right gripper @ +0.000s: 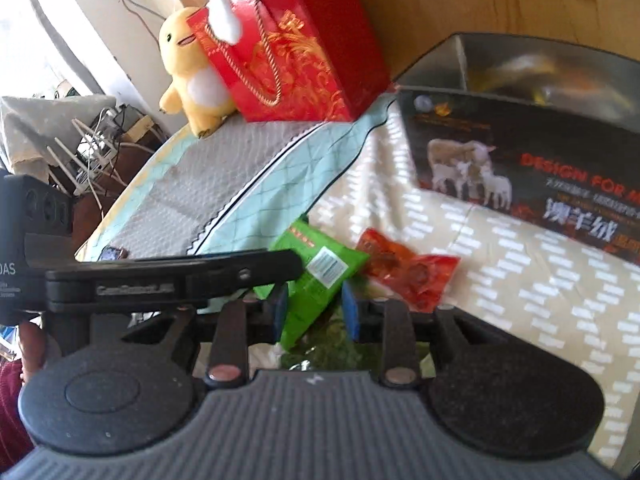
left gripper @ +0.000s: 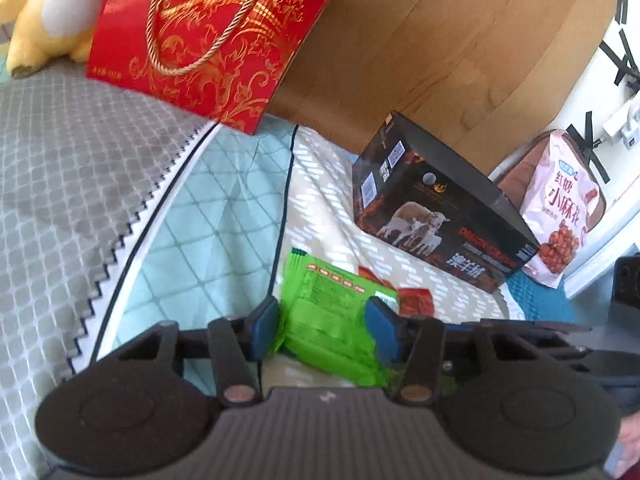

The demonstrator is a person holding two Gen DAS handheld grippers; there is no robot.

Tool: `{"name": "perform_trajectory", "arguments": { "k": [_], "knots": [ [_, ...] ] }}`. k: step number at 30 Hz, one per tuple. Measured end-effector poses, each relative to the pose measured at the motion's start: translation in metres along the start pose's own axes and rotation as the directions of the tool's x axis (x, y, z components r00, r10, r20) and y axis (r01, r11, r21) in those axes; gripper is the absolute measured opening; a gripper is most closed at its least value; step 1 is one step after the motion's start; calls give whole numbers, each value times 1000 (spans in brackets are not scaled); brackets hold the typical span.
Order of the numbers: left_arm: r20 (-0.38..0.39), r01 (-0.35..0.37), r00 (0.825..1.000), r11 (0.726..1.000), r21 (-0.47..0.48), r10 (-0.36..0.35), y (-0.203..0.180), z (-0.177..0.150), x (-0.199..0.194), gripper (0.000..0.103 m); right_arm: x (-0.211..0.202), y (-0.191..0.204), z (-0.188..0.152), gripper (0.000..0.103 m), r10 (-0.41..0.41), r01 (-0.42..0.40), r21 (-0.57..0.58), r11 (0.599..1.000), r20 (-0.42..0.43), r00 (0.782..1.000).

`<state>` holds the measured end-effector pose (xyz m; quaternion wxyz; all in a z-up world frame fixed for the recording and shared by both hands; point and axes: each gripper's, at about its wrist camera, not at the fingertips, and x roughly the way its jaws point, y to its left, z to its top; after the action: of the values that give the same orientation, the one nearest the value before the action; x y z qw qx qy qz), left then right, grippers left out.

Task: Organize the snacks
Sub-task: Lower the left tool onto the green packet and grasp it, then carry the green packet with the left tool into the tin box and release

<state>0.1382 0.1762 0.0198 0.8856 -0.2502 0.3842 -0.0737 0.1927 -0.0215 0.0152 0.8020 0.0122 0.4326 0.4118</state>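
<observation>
Although the left wrist view is partly filled by the tool's own body along the bottom, the green snack packet (left gripper: 336,320) shows plainly at lower centre, lying on the patterned bedcover (left gripper: 328,184). The left gripper (left gripper: 324,330) has its blue pads on either side of the packet, and they look to be touching its edges, so it reads as pinched across its width. A red snack packet (left gripper: 416,300) peeks out just behind the green one. Further up and right stands a black box (left gripper: 448,208), with a pink snack bag (left gripper: 560,208) leaning beside it at the right edge. A red gift box (left gripper: 208,40) and a yellow plush toy (left gripper: 48,16) fill the upper left.

In the right wrist view the same green snack packet (right gripper: 316,280) sits at centre, its near end between the blue pads of the right gripper (right gripper: 316,312), which appears closed on that lower corner. The red snack packet (right gripper: 408,272) lies just right of it, and the black box (right gripper: 520,152), open on top, fills the upper right.

The packet looks light, thin and crinkly, with slick film that will bend and slide. I judge a grip on the flat sealed edge safer than squeezing the filled middle, which could crush the contents.
</observation>
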Motion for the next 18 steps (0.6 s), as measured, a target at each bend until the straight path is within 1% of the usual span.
{"name": "perform_trajectory", "arguments": {
  "k": [3,6,9,11,13,16,17,18],
  "knots": [
    [-8,42,999,999,-19,-42,1,-11,-6,42,-4,9,-4,27,-29,30,-65,997,6,1000],
    [-1,68,998,997,-29,-68,-6,-25,-20,40,-20,11,-11,24,-25,26,-62,998,17,1000],
    [22,85,996,996,3,-85,-21,-43,-41,40,-39,21,-23,24,0,4,-108,994,32,999],
    [6,100,995,995,28,-100,-27,-57,-51,40,-52,23,-33,24,23,-21,-122,992,13,1000],
    [-21,120,993,992,33,-119,-29,-72,-59,40,-58,25,-44,24,43,-45,-121,992,-12,999],
    [-43,118,992,992,35,-116,-30,-89,-66,41,-64,29,-64,24,58,-63,-133,989,-42,997],
    [-42,111,993,993,44,-110,-31,-94,-68,41,-64,34,-69,24,52,-58,-156,986,-39,998],
    [-39,107,994,993,56,-105,-32,-97,-69,43,-67,37,-75,26,50,-56,-183,981,-34,998]
  ]
}}
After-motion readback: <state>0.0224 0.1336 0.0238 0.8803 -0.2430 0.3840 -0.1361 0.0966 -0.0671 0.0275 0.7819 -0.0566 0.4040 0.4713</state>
